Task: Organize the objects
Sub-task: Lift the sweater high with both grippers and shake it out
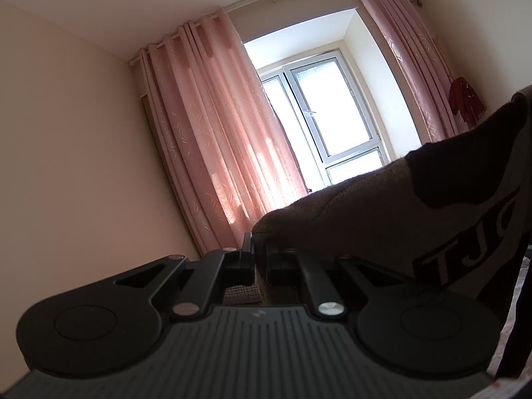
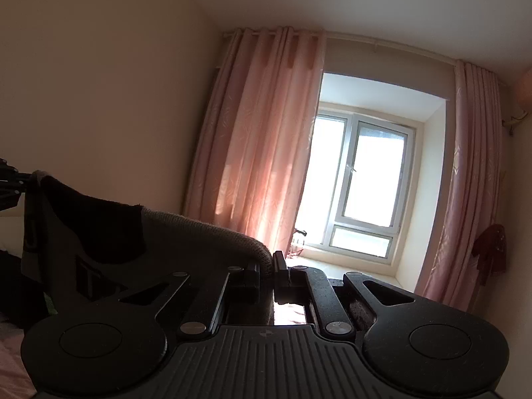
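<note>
Garment (image 1: 382, 219), a dark knitted piece with a ribbed hem, was found raised in the air and stretched between both tools, with pink curtains (image 1: 212, 133) and a bright window (image 1: 332, 113) far behind. Left gripper (image 1: 260, 259) was closed on one end of the hem; right gripper (image 2: 266, 274) was clamped on the other. Slippage was judged the main risk, since only a narrow strip of fabric was pinched by each tool. White lettering "TJ" was legible; further characters were cut off.
</note>
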